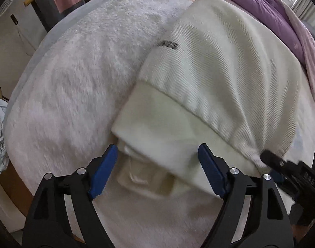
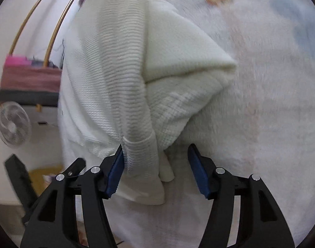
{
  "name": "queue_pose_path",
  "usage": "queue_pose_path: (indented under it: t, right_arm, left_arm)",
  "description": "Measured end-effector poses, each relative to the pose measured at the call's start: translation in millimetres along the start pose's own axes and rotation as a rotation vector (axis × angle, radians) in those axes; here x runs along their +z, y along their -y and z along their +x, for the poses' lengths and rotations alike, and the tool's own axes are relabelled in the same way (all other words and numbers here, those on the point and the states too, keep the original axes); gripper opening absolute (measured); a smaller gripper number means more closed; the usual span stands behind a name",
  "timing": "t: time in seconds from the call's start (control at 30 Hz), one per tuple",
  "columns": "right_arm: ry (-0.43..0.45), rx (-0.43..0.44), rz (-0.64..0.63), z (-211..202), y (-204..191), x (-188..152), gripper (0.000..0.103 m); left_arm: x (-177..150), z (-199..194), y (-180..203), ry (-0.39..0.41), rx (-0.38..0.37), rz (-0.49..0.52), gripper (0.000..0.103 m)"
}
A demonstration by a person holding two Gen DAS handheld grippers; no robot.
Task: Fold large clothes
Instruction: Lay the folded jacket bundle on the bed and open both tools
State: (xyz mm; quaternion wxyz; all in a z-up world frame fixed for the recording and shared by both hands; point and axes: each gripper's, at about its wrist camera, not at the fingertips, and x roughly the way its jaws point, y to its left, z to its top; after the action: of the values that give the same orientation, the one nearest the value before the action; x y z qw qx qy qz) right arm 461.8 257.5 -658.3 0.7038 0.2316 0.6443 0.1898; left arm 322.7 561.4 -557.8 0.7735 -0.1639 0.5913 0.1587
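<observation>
A cream ribbed-knit sweater [image 1: 215,70] lies folded on a fluffy white blanket [image 1: 74,86], with its plain hem band [image 1: 163,132] nearest me. My left gripper [image 1: 157,169] is open, its blue pads either side of the hem's near edge, holding nothing. In the right wrist view the sweater [image 2: 120,66] lies bunched, and a ribbed sleeve cuff [image 2: 143,165] sits between the jaws of my right gripper [image 2: 155,169], which is open. The cuff rests against the left pad [image 2: 116,173]. The right gripper's tip also shows in the left wrist view [image 1: 271,159] at the sweater's right corner.
A purple quilt [image 1: 271,10] lies bunched along the far right of the bed. The bed's edge [image 1: 33,57] curves along the left. A white fan [image 2: 12,128] and a clothes rack with gold tubes [image 2: 54,20] stand beyond the bed.
</observation>
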Motion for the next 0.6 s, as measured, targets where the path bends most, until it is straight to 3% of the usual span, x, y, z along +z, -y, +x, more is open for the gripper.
queue_pose_path:
  t: [0.2,0.3,0.53,0.6]
  right_arm:
    - [0.02,-0.058,-0.094,-13.9,-8.0,-5.8,0.062]
    - [0.032,-0.121,-0.159,-40.5,-12.6,-18.8,0.062]
    - [0.138,-0.072,-0.289,-115.9,-34.3,-32.9,0.063]
    - [0.161,-0.07,-0.309,-137.6,-27.4,-42.0,0.068]
  left_arm:
    - [-15.2,-44.1,34.6,0.07,-0.023,0.032,0.085]
    - [-20.2,-70.4,52.5,0.126,-0.032,0.037,0.088]
    - [-38.4,-134.2,101.9,0.247,-0.012,0.047,0.088]
    - [-45.0,-157.4,117.5,0.288,-0.009,0.045,0.089]
